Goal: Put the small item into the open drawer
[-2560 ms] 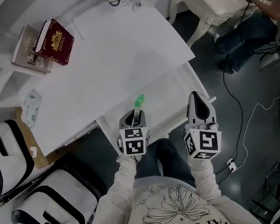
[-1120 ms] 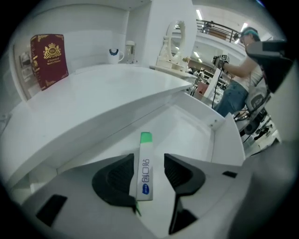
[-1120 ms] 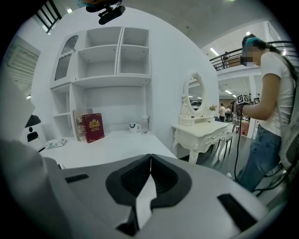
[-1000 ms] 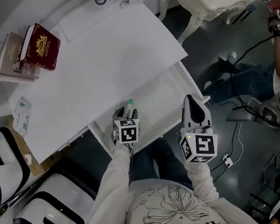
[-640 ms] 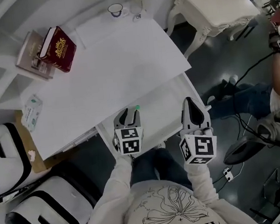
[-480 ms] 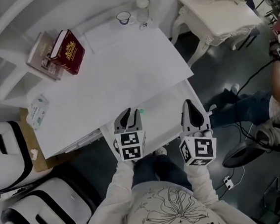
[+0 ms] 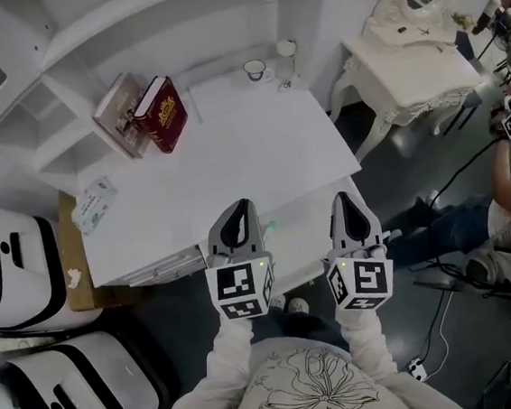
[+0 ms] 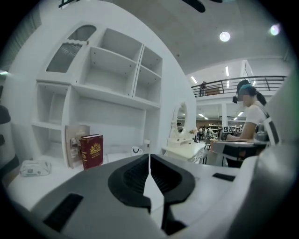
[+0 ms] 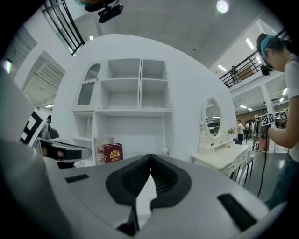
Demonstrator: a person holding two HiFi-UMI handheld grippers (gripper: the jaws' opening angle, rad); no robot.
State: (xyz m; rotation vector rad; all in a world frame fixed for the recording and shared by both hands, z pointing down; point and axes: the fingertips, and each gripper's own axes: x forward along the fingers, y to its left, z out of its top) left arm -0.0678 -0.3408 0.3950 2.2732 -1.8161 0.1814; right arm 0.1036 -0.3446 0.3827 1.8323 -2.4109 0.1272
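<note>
Left gripper (image 7: 237, 208), just closed, and right gripper (image 7: 344, 197) hover, fingers shut and empty, above the drawer (image 7: 302, 235) and its green item (image 7: 268, 229), likely light and rigid; pinch mid-length.

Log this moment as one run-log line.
left gripper: fingers just closed, empty | right gripper: shut, empty | green item: lying in open drawer

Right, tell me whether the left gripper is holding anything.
No, the left gripper has just closed its jaws tip to tip in its own view, with nothing between them.
</note>
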